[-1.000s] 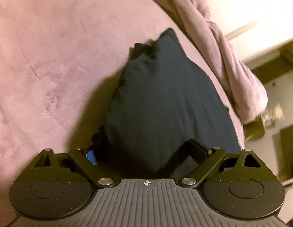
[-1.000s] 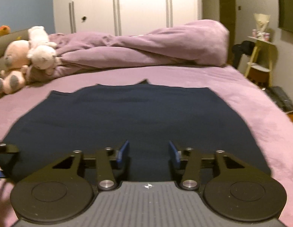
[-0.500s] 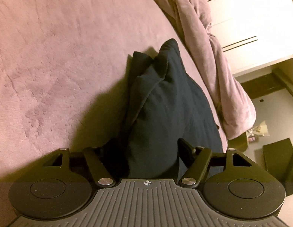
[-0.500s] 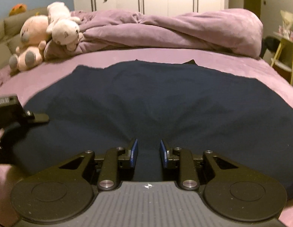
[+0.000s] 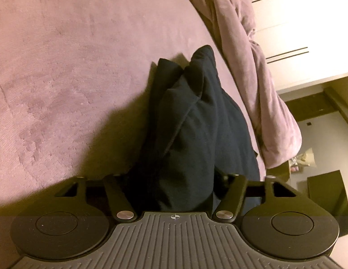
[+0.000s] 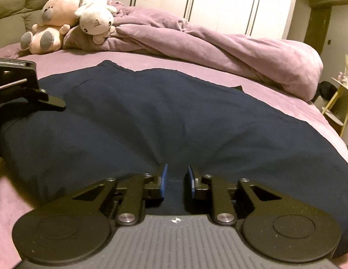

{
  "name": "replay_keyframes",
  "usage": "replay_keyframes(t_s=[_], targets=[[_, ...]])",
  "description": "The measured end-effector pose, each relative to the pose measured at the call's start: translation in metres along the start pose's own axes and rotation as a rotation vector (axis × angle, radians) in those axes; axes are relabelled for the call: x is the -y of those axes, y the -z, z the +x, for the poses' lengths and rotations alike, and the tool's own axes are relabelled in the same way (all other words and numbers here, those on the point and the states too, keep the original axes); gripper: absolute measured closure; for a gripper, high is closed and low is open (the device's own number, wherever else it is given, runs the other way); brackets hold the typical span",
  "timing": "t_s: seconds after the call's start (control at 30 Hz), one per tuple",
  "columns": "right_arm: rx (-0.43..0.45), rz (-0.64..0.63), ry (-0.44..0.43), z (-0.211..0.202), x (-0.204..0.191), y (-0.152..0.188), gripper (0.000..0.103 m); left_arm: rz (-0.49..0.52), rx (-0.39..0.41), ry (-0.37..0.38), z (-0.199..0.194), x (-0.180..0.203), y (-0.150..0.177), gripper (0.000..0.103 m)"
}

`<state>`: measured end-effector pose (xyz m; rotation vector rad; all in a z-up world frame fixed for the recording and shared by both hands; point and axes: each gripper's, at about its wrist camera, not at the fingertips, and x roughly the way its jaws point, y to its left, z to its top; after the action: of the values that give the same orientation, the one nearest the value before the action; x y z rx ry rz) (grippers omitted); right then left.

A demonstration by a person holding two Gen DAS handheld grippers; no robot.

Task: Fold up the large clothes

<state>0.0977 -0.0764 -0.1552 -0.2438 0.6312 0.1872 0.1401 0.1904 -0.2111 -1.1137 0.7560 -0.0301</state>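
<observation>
A large navy garment (image 6: 174, 116) lies spread flat on the purple bed (image 6: 286, 103). In the left wrist view its edge (image 5: 196, 134) is gathered into a raised ridge. That ridge fills the gap of my left gripper (image 5: 174, 179), whose jaws are closing on it, and the cloth hides the pads. The left gripper's finger (image 6: 52, 103) also shows at the garment's left edge. My right gripper (image 6: 176, 174) sits low on the near hem, jaws closing. Navy cloth lies between its blue pads (image 6: 163, 179), whose inner faces still show, and creases fan out from them.
A rumpled purple duvet (image 6: 196, 42) is heaped along the far side of the bed, with a pink plush toy (image 6: 50, 22) and a white one (image 6: 97, 20) at its left end. White wardrobe doors (image 6: 218, 0) stand behind. A small yellow shelf (image 6: 340, 103) is at the right.
The left jaws have narrowed and the flat cloth between them has bunched into a ridge. The right gripper has sunk toward the near hem, rolled a little, and its pads have drawn closer together.
</observation>
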Motion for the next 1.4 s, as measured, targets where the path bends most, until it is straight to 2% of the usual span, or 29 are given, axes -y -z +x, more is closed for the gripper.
replay_keyframes(t_s=[0.1,0.2,0.27,0.33,0.4,0.47,0.6,0.73,0.9,1.03,1.13,1.27,1.4], targets=[[0.007,0.015,-0.015,-0.01,0.002,-0.006,0.092,0.006,-0.001,0.013,-0.005,0.004,-0.001,0.051],[0.028,0.079,-0.003,-0.02,0.008,-0.004,0.092,0.04,0.004,0.0,-0.009,0.014,0.0,0.052],[0.007,0.056,0.009,-0.017,0.006,0.004,0.093,0.066,0.005,-0.018,-0.009,0.022,0.002,0.052],[-0.034,0.031,-0.021,-0.01,0.006,0.004,0.093,0.093,0.016,-0.032,-0.013,0.03,0.004,0.053],[-0.061,0.099,-0.066,-0.009,0.02,-0.005,0.094,0.101,0.019,-0.033,-0.016,0.037,0.003,0.053],[-0.041,0.208,-0.101,-0.017,0.041,-0.011,0.095,0.119,0.02,-0.033,-0.02,0.047,0.003,0.054],[0.083,0.354,-0.021,-0.043,0.085,-0.005,0.095,0.219,0.025,-0.035,-0.029,0.082,0.006,0.055],[0.083,0.498,0.043,-0.054,0.137,0.011,0.094,0.318,0.023,0.005,-0.034,0.136,0.018,0.056],[0.049,0.663,0.138,-0.06,0.191,0.034,0.094,0.482,-0.008,0.079,-0.019,0.213,0.062,0.056],[0.054,0.714,0.169,-0.068,0.215,0.049,0.094,0.639,-0.076,0.11,0.02,0.256,0.118,0.056],[0.053,0.724,0.191,-0.072,0.229,0.063,0.094,0.708,-0.147,0.088,0.06,0.265,0.158,0.056],[0.044,0.748,0.234,-0.079,0.244,0.083,0.094,0.77,-0.229,0.019,0.111,0.259,0.196,0.056],[0.037,0.782,0.248,-0.081,0.259,0.093,0.092,0.888,-0.191,-0.002,0.133,0.258,0.222,0.049]])
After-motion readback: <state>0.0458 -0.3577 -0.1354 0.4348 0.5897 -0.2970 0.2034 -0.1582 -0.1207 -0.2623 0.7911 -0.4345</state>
